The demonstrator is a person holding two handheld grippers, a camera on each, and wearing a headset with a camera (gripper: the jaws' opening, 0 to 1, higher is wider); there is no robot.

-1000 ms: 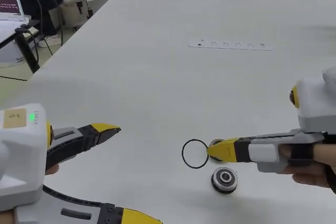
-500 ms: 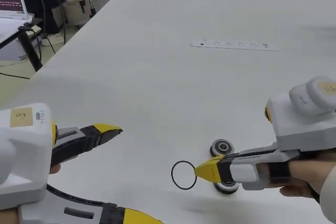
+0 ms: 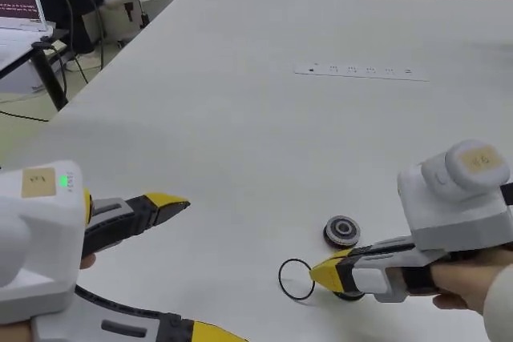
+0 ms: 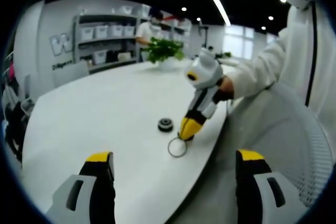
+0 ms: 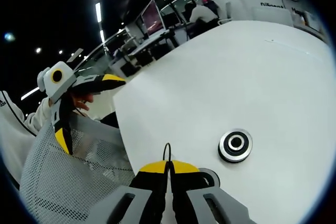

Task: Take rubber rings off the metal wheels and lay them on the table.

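Two yellow jaw tips of the right gripper [image 3: 315, 275] are clenched together on a rubber ring [image 3: 280, 279], which is pinched at one point of its band. The ring is thin, black and round, and nothing is seen inside its loop but the white surface behind it. From the right gripper view it is seen edge-on, as a short dark line rising from the closed tips. Whether it touches the counter [image 3: 240, 118] cannot be told.

One wheel [image 3: 342, 231] is stood flat on the counter, apart from both grippers. It is seen as a dark outer band around a bright metal face, with a dark circle and a pale hub at its middle. The held ring is found just nearer the person than this wheel and a little to its left. A second wheel [image 3: 350, 295], grey and largely covered by the right gripper's jaws, is placed directly nearer the person than the first, close to the counter's edge.

Well to the left of the wheel, the left gripper [image 3: 213, 270] is held released, its two yellow-tipped jaws spread wide with nothing between them.
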